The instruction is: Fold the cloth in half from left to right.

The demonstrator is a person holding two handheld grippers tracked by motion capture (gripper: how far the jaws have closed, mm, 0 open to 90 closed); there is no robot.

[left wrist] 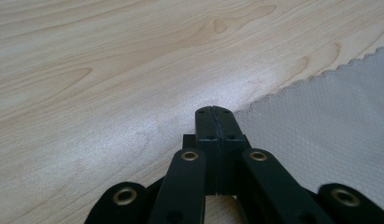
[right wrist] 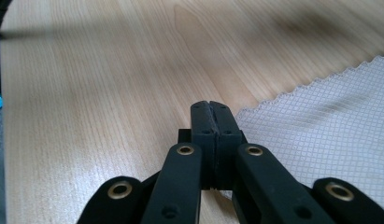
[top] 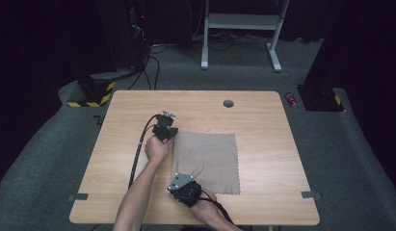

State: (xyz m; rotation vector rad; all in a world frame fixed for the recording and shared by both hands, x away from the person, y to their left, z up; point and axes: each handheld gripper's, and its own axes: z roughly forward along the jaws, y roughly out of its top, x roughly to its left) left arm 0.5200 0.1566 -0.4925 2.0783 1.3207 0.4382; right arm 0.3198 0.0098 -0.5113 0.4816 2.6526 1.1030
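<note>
From my remote station, the high view looks forward and down on the whole worktop (top: 263,120) from above the person's side. The left gripper view rides low along its hand-held gripper (left wrist: 213,112), close to the wood, facing a cloth (left wrist: 330,135) corner. The right gripper view sits equally close. All three share that cloth (top: 207,161) and the worktop.
</note>
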